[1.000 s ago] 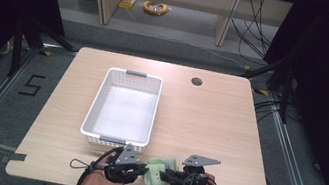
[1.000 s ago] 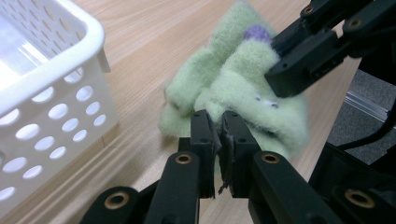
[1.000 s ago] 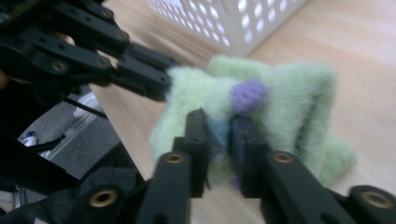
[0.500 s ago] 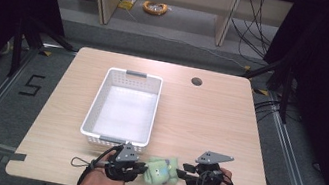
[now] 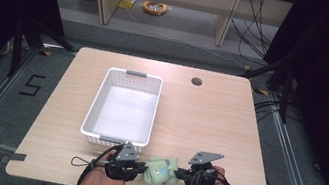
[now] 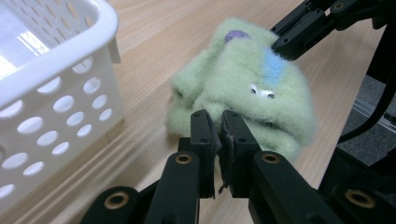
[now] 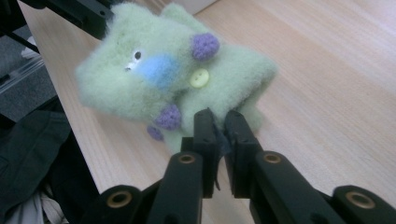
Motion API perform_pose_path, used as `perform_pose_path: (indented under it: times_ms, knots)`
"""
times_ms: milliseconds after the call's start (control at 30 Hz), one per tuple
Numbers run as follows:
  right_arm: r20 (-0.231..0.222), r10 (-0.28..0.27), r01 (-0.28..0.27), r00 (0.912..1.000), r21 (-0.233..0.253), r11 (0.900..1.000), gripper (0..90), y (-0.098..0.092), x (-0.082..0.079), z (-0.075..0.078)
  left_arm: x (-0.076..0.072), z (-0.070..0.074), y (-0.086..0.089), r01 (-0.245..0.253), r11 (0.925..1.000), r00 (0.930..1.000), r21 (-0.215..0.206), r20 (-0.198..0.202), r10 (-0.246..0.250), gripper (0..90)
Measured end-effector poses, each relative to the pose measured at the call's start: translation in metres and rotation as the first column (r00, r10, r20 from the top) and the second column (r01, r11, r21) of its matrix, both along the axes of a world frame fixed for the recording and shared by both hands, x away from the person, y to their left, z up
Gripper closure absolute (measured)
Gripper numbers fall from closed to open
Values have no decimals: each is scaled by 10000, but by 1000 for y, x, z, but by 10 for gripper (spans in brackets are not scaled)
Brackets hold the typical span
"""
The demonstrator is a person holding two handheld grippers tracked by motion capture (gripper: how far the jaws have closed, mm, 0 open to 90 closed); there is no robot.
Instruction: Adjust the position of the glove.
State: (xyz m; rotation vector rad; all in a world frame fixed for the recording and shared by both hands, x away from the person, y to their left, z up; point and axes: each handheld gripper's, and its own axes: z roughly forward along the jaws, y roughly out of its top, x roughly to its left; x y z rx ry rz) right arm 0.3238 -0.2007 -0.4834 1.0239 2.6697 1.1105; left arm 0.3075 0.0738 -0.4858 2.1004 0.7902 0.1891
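A green fuzzy toy (image 5: 160,171) with a blue patch, purple bobbles and a yellow button lies bunched near the table's front edge, between both grippers. My left gripper (image 5: 141,169) is shut on its left end; in the left gripper view the jaws (image 6: 217,119) pinch the toy (image 6: 243,88) at its near edge. My right gripper (image 5: 180,174) is shut on the right end; its jaws (image 7: 218,119) press together at the toy (image 7: 154,79) near the button. A person's hands hold both grippers.
A white perforated basket (image 5: 93,111) stands just behind the left gripper, with its wall (image 6: 56,107) close beside the toy. A round cable hole (image 5: 196,81) sits at the back of the table. The front table edge is right below the hands.
The right gripper has drawn a little to the right and back, away from the left one. The green toy has shifted slightly and looks more bunched. The left gripper has barely moved.
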Motion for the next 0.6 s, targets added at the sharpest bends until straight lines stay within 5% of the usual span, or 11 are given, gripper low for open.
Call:
perform_pose_path:
  times_ms: [67, 200, 267, 600]
  knots:
    - [-98, 106, -103, 9999, 271, 9996, 864, -5, -3, 9, -1, 3, -1, -162, 9994, 9999, -297, 23, 163, 843]
    - [-265, 102, -80, 9996, 815, 9966, 865, -9, -8, 13, 4, 12, 4, -64, 10000, 9995, -9, 307, 64, 844]
    - [-999, -208, 332, 9948, 1235, 9918, 865, -8, -20, 12, 7, 11, 3, -156, 9996, 9997, -239, 208, 161, 845]
    - [-1137, -202, 307, 9933, 914, 9953, 855, -9, -20, -4, 8, 2, -1, -152, 9994, 9985, -326, -533, 134, 836]
